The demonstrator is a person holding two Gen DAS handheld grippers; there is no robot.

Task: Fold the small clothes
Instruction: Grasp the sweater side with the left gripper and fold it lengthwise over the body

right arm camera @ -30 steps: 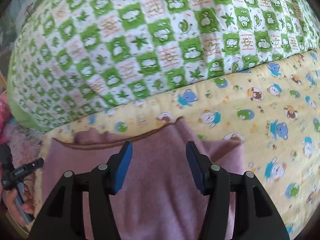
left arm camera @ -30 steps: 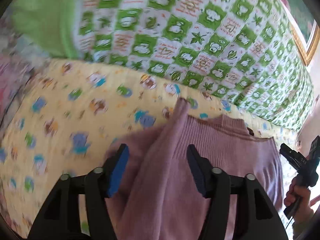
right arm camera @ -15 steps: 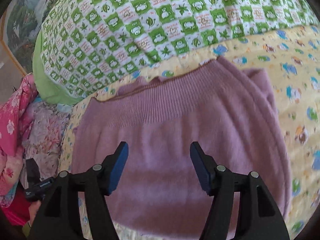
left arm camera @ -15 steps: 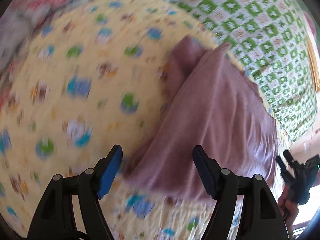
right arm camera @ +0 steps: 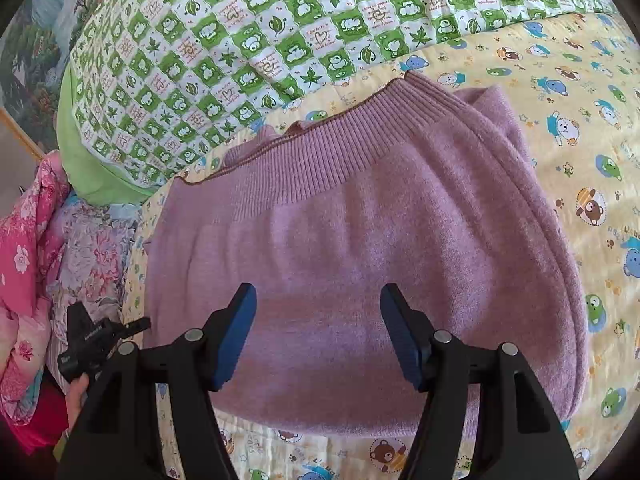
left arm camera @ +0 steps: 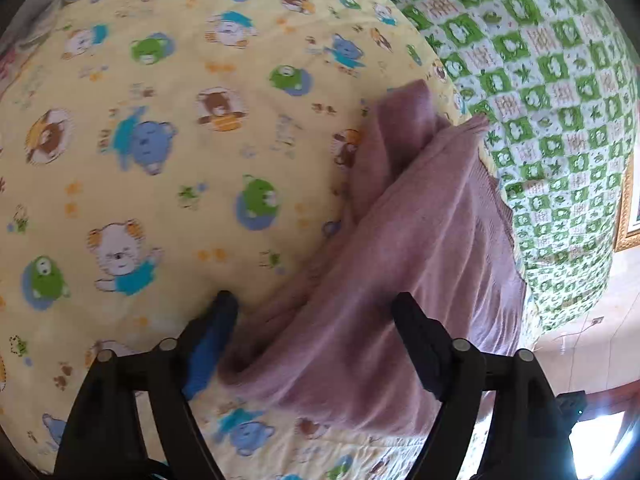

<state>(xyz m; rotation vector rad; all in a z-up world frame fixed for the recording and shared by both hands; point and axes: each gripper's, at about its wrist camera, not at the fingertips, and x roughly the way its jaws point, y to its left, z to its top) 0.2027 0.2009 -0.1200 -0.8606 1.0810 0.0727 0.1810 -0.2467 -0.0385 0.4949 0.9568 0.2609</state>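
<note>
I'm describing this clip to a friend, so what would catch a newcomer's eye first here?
A folded mauve knitted sweater with a ribbed hem lies on the yellow cartoon-animal quilt, filling the middle of the right wrist view. Behind it sits a green-and-white checked quilt. The right gripper hovers open over the sweater.

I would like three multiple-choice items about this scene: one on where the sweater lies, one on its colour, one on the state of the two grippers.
1. On what does the sweater lie?
A. on the yellow blanket
B. on the green checked quilt
C. on a wooden floor

2. What colour is the sweater?
A. white
B. mauve
C. dark blue

3. How do the left gripper and the right gripper stand?
A. both shut on the sweater
B. one open, one shut
C. both open, gripping nothing

Answers:
1 A: yellow cartoon-print fabric shows all around the sweater.
2 B: the knit is pinkish purple in both views.
3 C: each pair of blue pads stands wide apart, with no cloth pinched between.
</note>
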